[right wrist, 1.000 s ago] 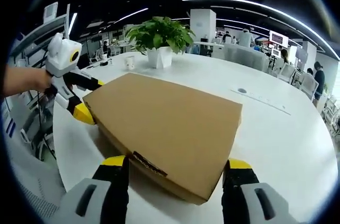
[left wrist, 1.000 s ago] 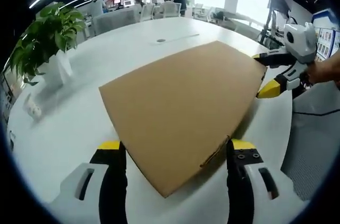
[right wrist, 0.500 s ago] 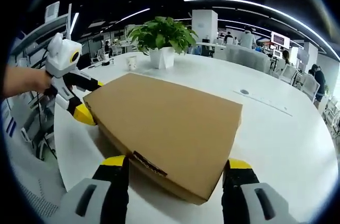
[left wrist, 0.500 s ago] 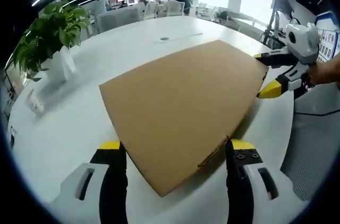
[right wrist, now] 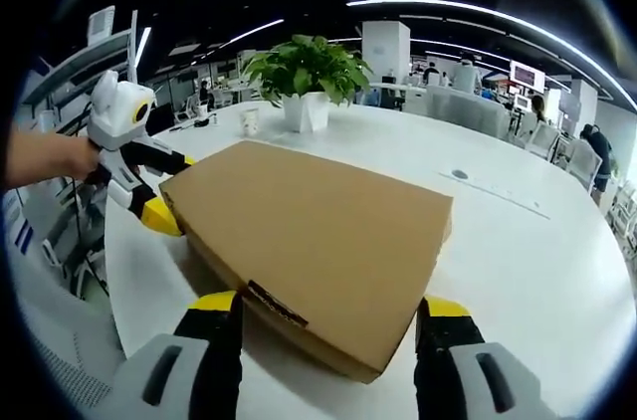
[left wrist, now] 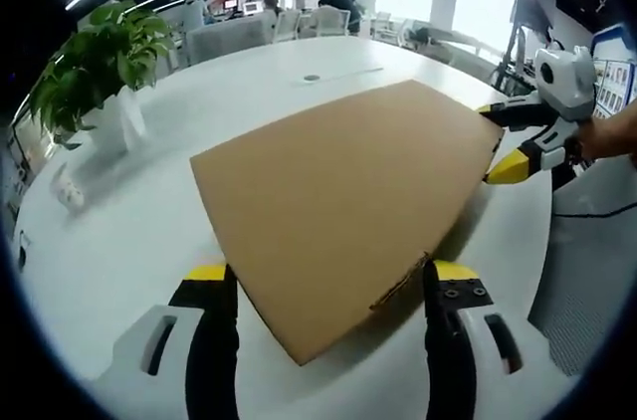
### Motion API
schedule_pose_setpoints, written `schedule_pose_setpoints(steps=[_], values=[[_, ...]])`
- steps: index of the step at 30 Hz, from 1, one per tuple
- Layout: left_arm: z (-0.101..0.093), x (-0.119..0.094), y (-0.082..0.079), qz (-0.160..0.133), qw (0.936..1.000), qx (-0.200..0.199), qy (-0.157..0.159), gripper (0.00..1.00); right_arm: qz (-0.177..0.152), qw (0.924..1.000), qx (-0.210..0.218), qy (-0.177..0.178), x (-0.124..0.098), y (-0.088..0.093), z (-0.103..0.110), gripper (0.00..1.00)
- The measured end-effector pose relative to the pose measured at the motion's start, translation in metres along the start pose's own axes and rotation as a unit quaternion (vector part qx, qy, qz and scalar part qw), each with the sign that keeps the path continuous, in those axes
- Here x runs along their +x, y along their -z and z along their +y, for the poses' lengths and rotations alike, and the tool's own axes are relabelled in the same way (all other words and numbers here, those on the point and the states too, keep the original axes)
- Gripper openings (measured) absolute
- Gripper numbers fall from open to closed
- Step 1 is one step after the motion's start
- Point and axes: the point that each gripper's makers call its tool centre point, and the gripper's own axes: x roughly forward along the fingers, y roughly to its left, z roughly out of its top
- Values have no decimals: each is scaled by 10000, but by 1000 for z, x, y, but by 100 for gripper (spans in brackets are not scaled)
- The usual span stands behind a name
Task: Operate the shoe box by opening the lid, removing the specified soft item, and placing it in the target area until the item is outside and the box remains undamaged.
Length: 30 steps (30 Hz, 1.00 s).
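Box: one brown cardboard shoe box [left wrist: 343, 196] is lying flat on the white table [left wrist: 139, 221], lid closed, between the two hand-held grippers.
Left hand-held gripper [left wrist: 328, 276]: its two yellow-tipped jaws are standing wide apart, straddling the near corner of the box, gripping nothing.
Right hand-held gripper [right wrist: 328, 306]: its two jaws are likewise spread wide around the opposite corner, holding nothing; in the left gripper view it is sitting at the far right corner of the box, with a person's hand [left wrist: 609, 131] behind it.
Plant: one leafy plant [right wrist: 299, 67] in a white pot is standing on the table beyond the box.
Cup: one small white cup [right wrist: 250, 120] is sitting near the plant.
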Motion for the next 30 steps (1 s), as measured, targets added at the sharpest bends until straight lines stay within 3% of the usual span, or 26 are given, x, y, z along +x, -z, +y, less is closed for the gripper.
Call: schedule_pose_setpoints(steps=[9, 12, 30], values=[[1, -1, 2, -127, 9999, -108, -23, 75, -141, 9999, -37, -16, -1, 0, 0, 68], [1, -2, 2, -122, 9998, -143, -10, 74, -280, 9995, 134, -51, -2, -4, 1, 69], [-1, -7, -1, -168, 9997, -175, -47, 73, -369, 9993, 88, -43, -6, -7, 2, 68]])
